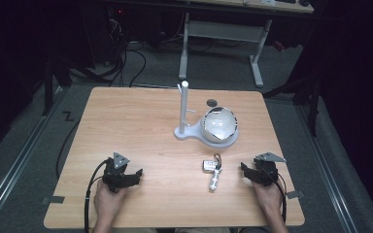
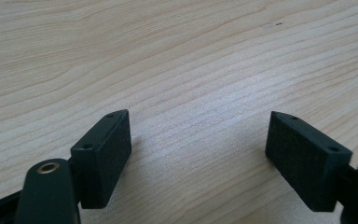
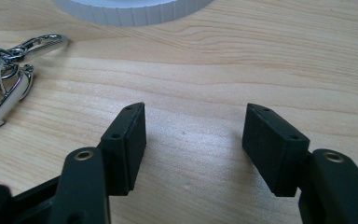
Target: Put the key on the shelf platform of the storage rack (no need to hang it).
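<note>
While both tongs, left (image 1: 137, 173) and right (image 1: 243, 168), gape empty, the keychain (image 1: 213, 171) lies lower centre, its long axis near-vertical. Behind it, upper centre, the white stand's (image 1: 187, 131) round base carries a tilted bowl (image 1: 219, 124).

Right gripper (image 3: 193, 140) jaws apart over table (image 3: 261, 70), keychain (image 3: 4, 79) left

A shiny silver metal keyring with a small cylindrical pendant and a snap clip (image 1: 212, 172) lies flat on the pale wooden counter (image 1: 141, 121), in front of the white stand, its chrome clip (image 3: 9, 70) pointing toward the stand's base.
</note>
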The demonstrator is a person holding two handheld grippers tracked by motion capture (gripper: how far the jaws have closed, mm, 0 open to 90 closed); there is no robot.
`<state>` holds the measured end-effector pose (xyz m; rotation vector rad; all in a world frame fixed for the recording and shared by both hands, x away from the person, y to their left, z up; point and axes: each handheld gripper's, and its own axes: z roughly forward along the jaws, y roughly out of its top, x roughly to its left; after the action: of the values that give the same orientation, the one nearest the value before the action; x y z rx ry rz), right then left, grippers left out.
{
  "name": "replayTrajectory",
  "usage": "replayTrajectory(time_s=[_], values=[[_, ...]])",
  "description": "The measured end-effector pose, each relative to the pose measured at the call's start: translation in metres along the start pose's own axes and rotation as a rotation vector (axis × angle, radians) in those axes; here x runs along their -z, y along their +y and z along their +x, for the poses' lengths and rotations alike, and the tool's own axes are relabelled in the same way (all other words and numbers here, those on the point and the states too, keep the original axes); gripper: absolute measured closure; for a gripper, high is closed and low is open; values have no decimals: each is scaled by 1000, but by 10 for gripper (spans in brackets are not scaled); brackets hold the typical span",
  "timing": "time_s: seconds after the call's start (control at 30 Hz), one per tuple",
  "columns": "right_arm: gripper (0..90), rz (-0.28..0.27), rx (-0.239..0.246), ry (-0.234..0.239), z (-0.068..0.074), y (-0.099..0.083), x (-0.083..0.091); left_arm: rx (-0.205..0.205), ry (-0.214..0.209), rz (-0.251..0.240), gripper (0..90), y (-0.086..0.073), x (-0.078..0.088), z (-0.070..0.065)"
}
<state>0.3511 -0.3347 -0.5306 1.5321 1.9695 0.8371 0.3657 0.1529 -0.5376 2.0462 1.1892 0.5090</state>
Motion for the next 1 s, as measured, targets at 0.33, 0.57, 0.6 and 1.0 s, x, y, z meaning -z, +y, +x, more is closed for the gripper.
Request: replayTrajectory(time_s=[0.33,0.57,0.6,1.0], values=[[427,21,-4,28,2,1,6,0,0,0,228,0,0,0],[430,15,4,74,14,4,14,0,0,0,227,0,0,0],[430,14,6,82,17,5,15,0,-1,0,227,0,0,0],[428,-5,37,177,46,11,23,1,-1,-1,227,0,0,0]])
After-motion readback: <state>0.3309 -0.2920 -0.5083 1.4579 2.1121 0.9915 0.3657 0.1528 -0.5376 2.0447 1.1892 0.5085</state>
